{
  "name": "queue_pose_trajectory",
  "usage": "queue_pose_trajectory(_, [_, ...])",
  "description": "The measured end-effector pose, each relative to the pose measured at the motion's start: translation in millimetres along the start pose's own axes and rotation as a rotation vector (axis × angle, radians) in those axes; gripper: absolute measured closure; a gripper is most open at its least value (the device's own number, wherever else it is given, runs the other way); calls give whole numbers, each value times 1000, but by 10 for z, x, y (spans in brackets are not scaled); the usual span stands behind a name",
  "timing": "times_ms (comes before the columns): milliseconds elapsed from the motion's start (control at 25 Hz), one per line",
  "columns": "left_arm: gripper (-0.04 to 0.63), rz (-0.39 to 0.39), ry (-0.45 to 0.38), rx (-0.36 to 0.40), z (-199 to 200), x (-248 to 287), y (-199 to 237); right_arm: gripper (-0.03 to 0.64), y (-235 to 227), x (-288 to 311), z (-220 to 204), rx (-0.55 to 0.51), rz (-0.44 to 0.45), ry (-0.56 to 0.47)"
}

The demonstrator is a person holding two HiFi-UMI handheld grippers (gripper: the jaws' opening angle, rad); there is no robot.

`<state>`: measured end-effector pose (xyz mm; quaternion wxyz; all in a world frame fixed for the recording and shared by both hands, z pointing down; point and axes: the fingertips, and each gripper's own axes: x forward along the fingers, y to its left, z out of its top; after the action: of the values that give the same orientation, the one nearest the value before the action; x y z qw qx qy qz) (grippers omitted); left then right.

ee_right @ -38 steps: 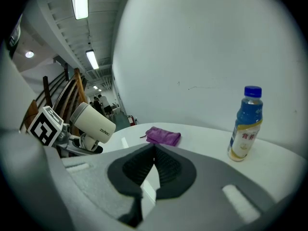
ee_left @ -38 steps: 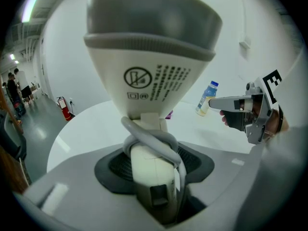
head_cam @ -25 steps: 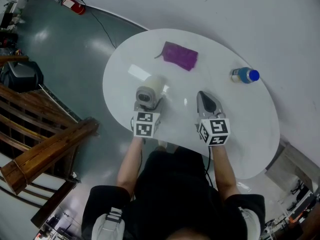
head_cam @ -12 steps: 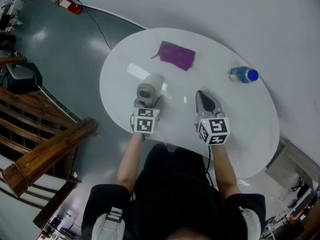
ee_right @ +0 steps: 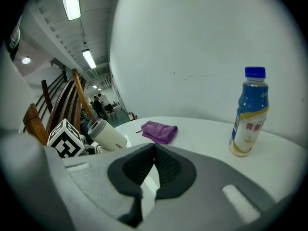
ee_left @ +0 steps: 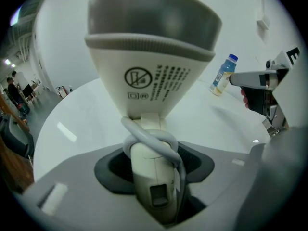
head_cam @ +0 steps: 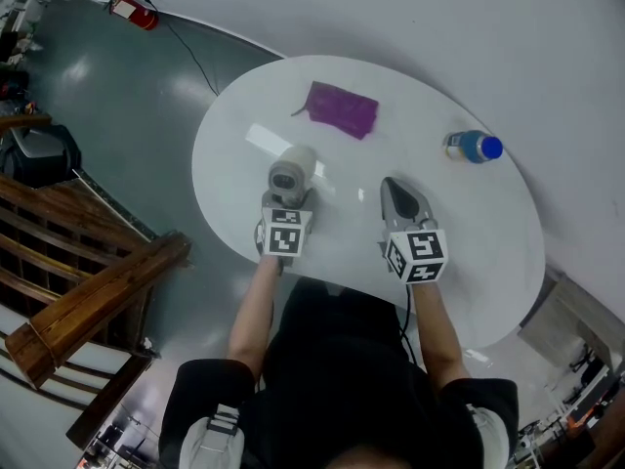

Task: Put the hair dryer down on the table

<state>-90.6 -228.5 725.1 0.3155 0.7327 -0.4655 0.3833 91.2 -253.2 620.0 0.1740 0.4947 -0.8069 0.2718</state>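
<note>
A cream hair dryer (head_cam: 290, 176) with a grey end is held over the white oval table (head_cam: 488, 233), left of its middle. My left gripper (head_cam: 287, 205) is shut on its handle. In the left gripper view the handle (ee_left: 150, 177) sits between the jaws with the grey cord looped round it, and the barrel (ee_left: 151, 57) rises ahead. Whether the dryer touches the table I cannot tell. My right gripper (head_cam: 401, 199) hovers to the right, shut, its pads (ee_right: 166, 170) together with nothing between them. The dryer (ee_right: 108, 134) also shows at the lower left of the right gripper view.
A purple cloth (head_cam: 341, 109) lies at the table's far side. A blue-capped bottle (head_cam: 477, 147) stands at the far right, upright (ee_right: 249, 112). A wooden stair rail (head_cam: 93, 301) runs left of the table, and a red extinguisher (head_cam: 126, 8) lies on the floor far left.
The left gripper with the dryer has edged slightly away from the person. The right gripper has stayed in place.
</note>
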Motion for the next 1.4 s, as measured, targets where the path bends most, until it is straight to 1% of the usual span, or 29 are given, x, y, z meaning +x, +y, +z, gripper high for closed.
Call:
queue_pose_trajectory(120, [356, 3, 20, 21, -26, 3, -19, 615, -21, -14, -22, 4, -5, 6])
queue_pose_trajectory(240, [356, 7, 24, 25, -39, 9, -23, 615, -22, -8, -31, 8, -6, 8])
queue_pose_trajectory(400, [354, 26, 10, 27, -13, 18, -18, 615, -11, 6, -25, 12, -3, 4])
queue_pose_trajectory(560, [353, 28, 4, 30, -19, 19, -20, 615, -1, 0, -50, 13, -2, 7])
queue_pose_trajectory(1000, [350, 54, 6, 21, -34, 13, -22, 615, -3, -70, -87, 24, -11, 5])
queue_pose_trajectory(1400, [342, 77, -11, 4, -35, -8, -14, 615, 10, -139, -157, 33, -13, 12])
